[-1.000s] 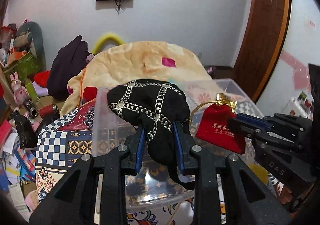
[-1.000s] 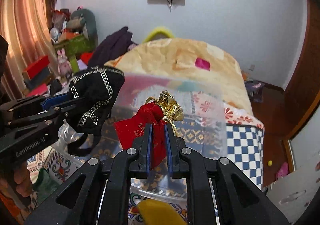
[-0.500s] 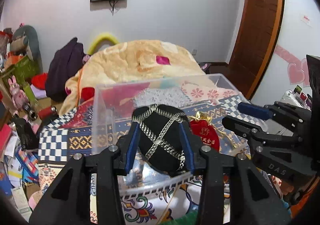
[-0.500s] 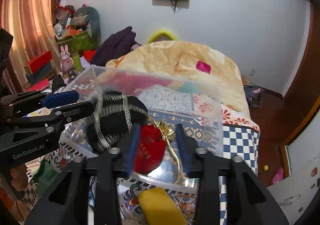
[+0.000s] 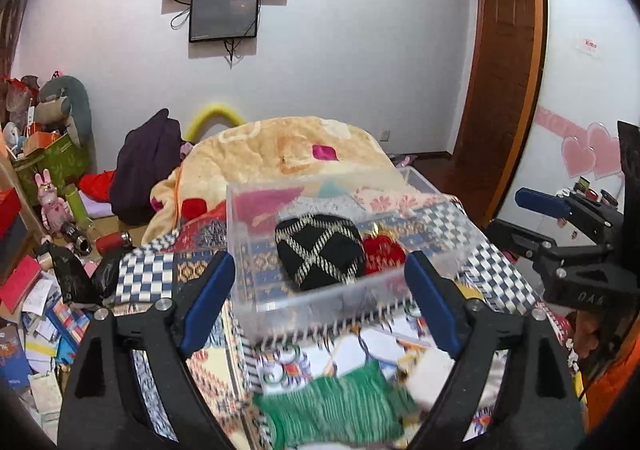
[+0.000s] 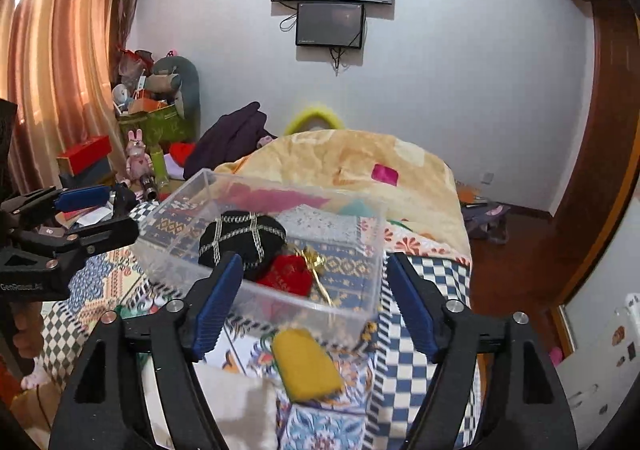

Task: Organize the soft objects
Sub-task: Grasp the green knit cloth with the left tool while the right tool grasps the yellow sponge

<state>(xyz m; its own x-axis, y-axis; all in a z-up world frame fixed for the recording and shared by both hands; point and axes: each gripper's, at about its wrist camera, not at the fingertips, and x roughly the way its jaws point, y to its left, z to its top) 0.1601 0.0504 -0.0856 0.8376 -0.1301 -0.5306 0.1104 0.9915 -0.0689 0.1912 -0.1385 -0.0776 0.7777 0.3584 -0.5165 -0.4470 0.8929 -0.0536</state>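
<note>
A: Claw states?
B: Left claw point(image 5: 320, 302) and right claw point(image 6: 314, 304) both spread apart, empty.
A: Items?
B: Black pouch point(image 5: 320, 252) and red pouch point(image 5: 383, 253) touching inside clear bin point(image 5: 352, 292), just ahead of both claws.

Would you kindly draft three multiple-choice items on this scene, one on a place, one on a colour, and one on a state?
1. Where does the black pouch lie?
A. inside the clear box
B. on the floor
C. in the left gripper

2. What colour is the small pouch beside it?
A. blue
B. red
C. white

3. How do the right gripper jaws stand?
A. shut on a pouch
B. shut on nothing
C. wide open

Answers:
1 A, it rests behind the box's transparent near wall.
2 B, it is red with a gold tie, touching the black pouch.
3 C, the blue pads stand far apart with nothing between them.
</note>
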